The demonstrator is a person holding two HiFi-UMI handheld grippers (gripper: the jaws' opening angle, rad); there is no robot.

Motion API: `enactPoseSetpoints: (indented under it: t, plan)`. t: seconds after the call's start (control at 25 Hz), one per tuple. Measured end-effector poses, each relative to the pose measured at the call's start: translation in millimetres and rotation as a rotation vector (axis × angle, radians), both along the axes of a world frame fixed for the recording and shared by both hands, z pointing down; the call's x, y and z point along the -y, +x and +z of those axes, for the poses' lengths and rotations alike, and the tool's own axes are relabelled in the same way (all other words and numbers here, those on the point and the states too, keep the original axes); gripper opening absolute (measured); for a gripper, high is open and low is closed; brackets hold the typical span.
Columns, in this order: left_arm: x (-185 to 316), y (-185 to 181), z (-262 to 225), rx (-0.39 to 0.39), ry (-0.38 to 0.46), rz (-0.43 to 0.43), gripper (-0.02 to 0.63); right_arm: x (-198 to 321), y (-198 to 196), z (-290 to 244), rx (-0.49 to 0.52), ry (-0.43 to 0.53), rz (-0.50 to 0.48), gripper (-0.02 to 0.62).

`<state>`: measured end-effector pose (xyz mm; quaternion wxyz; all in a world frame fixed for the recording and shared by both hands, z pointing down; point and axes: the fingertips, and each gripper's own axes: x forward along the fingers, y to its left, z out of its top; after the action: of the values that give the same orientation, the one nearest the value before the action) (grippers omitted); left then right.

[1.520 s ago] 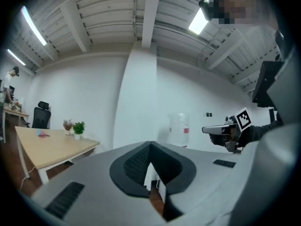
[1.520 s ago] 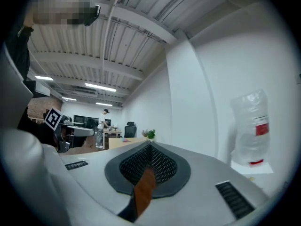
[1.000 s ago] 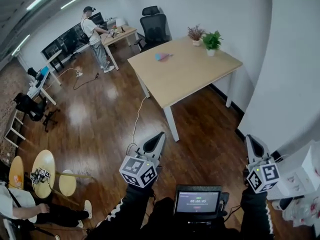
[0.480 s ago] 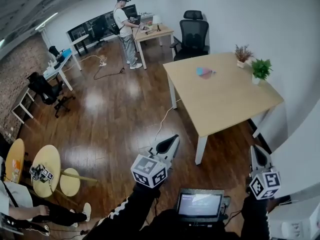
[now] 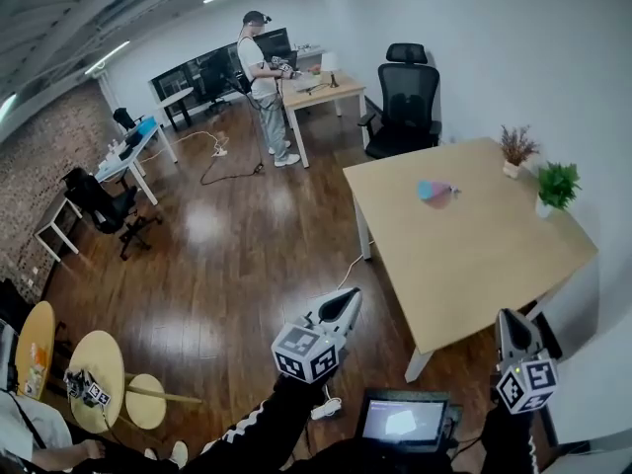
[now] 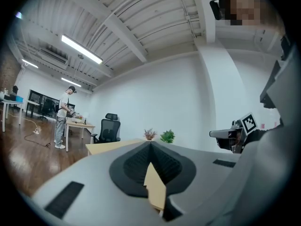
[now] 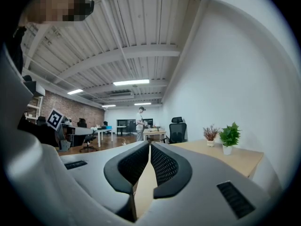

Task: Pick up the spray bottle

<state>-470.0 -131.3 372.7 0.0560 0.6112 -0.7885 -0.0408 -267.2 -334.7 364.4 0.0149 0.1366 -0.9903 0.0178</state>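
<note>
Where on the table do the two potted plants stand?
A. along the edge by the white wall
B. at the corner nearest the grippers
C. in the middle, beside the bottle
A: the green plant and the reddish plant stand at the table edge by the wall, apart from the bottle.

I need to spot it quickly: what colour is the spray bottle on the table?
The spray bottle is pink and light blue, clearest in the head view.

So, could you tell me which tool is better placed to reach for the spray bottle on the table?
Probably the right tool: it hangs by the table bearing the spray bottle; the left tool is over floor.
</note>
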Motion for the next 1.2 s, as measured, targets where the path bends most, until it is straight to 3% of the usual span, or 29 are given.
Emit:
enactPoseSetpoints:
  t: [0.16,0.32,0.56,0.8,0.92,1.08,1.2]
  plan:
    - [73.4,-77.1,-3.7,-0.010,-0.008,0.021,0.003,72.1,-82.0,-3.2,0.005,-0.014,-0.006,0.006]
    - [125.8,-179.8,-6.3,-0.017,-0.011,0.055,0.002,113.3,-173.3,-6.5,0.003,-0.014,0.023,0.006]
    - [214.3,-345.7,4.7,-0.044,0.000,0.158,0.002,181.8,-309.9,2.1,0.006,-0.025,0.153,0.006]
    - [312.1,-497.1,23.1,-0.049,-0.117,0.249,0.011,238.3,-425.6,19.9,-0.041,-0.063,0.290,0.006]
    - [379.2,-530.3,33.4,-0.088,-0.134,0.329,0.012,279.3,-461.6,29.7,-0.068,-0.087,0.310,0.006]
    - [469.1,-537.9,34.4,-0.067,-0.167,0.525,0.011,344.6,-494.2,29.0,-0.042,-0.105,0.341,0.006]
    - [527.7,-546.7,36.7,-0.058,-0.206,0.531,0.011,394.6,-504.0,25.0,-0.028,-0.084,0.355,0.006]
